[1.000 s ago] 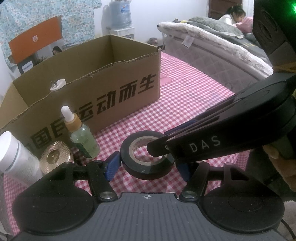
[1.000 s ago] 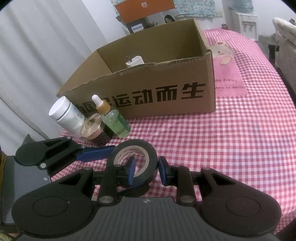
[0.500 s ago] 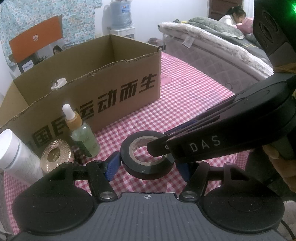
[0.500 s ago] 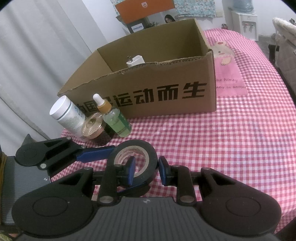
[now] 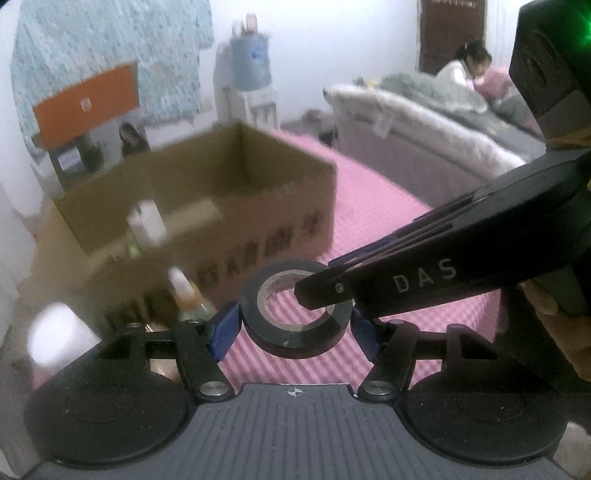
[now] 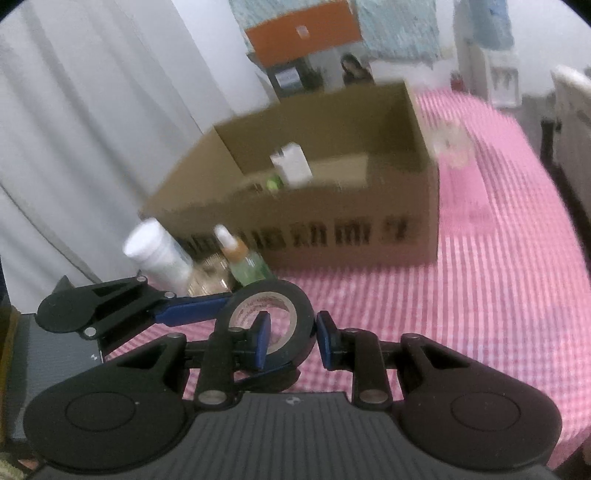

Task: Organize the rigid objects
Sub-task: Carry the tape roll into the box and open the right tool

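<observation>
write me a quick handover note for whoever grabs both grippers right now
Left gripper: shut across the outside of the black tape roll.
Right gripper: shut on the same roll's wall, one finger through its hole.
Roll is held above the checked cloth, in front of the cardboard box.
Done: a white item is in the box.
Left: tape roll, white bottle, dropper bottle, gold-lidded jar, all outside the box.

White curtain (image 6: 110, 122) at one side, pale wall (image 5: 332, 44), water dispenser (image 5: 251, 74), grey quilted bed (image 5: 424, 140) with a person (image 5: 461, 70) sitting on it, dark wooden door (image 5: 439, 29), patterned blue cloth (image 5: 110, 48) hanging.
</observation>
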The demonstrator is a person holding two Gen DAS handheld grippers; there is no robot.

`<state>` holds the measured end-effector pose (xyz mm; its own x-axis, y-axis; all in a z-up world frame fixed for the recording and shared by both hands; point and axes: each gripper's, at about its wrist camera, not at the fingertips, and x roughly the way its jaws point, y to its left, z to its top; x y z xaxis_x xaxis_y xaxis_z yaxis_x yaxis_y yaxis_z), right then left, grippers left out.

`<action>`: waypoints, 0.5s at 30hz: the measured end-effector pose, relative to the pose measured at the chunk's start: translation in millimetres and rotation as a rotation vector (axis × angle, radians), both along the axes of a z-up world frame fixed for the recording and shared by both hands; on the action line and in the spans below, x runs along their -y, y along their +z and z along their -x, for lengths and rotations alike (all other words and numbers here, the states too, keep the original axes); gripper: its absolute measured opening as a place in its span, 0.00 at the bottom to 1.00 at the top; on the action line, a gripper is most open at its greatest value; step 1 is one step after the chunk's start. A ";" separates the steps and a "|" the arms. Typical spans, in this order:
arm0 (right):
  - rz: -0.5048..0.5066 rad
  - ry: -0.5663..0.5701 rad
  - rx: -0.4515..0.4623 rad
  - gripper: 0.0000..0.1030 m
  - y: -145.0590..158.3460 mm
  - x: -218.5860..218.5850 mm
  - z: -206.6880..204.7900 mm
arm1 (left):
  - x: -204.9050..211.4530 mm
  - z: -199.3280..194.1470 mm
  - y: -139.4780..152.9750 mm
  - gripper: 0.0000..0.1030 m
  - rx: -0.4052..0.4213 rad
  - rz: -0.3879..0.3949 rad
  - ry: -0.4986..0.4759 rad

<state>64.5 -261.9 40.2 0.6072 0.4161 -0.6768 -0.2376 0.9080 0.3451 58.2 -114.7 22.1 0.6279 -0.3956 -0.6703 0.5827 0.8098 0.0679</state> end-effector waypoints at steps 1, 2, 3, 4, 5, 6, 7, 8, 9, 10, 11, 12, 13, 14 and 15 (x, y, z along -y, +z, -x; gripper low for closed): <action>0.003 0.006 0.021 0.28 8.1 -1.0 -1.5 | -1.5 -1.4 7.9 0.63 0.020 0.004 0.001; 0.004 0.011 0.043 0.28 17.0 -2.3 -3.9 | -3.5 -3.4 16.0 0.63 0.040 0.009 0.002; 0.005 0.017 0.062 0.28 25.8 -3.5 -7.1 | -5.4 -5.5 23.2 0.63 0.055 0.014 0.004; 0.005 0.025 0.083 0.28 35.0 -4.6 -10.6 | -7.3 -8.3 30.9 0.63 0.069 0.019 0.007; 0.005 0.033 0.099 0.28 42.1 -5.4 -13.9 | -9.1 -12.0 38.6 0.63 0.082 0.025 0.009; 0.006 0.041 0.113 0.28 49.9 -6.8 -18.5 | -10.8 -15.7 44.7 0.63 0.090 0.028 0.010; 0.008 0.048 0.124 0.28 55.5 -8.2 -22.7 | -12.5 -20.9 51.3 0.63 0.097 0.032 0.014; 0.011 0.056 0.136 0.28 61.6 -9.9 -27.6 | -15.1 -25.0 55.9 0.63 0.099 0.036 0.017; 0.014 0.064 0.144 0.28 66.3 -11.2 -33.4 | -16.0 -30.7 60.6 0.63 0.101 0.038 0.020; 0.018 0.072 0.152 0.28 71.3 -13.2 -39.4 | -17.3 -36.5 65.0 0.63 0.102 0.039 0.023; 0.022 0.081 0.160 0.28 75.3 -14.8 -45.0 | -18.7 -42.0 68.4 0.63 0.100 0.041 0.026; 0.023 0.089 0.164 0.28 78.3 -16.1 -52.1 | -19.8 -48.2 71.1 0.63 0.095 0.042 0.029; 0.020 0.096 0.163 0.28 80.1 -16.8 -60.6 | -20.8 -55.8 73.6 0.63 0.086 0.043 0.034; 0.017 0.102 0.158 0.28 81.7 -17.1 -67.2 | -21.6 -63.8 75.4 0.63 0.076 0.042 0.039; 0.011 0.108 0.151 0.28 81.8 -17.7 -76.2 | -22.2 -71.3 76.2 0.63 0.063 0.039 0.044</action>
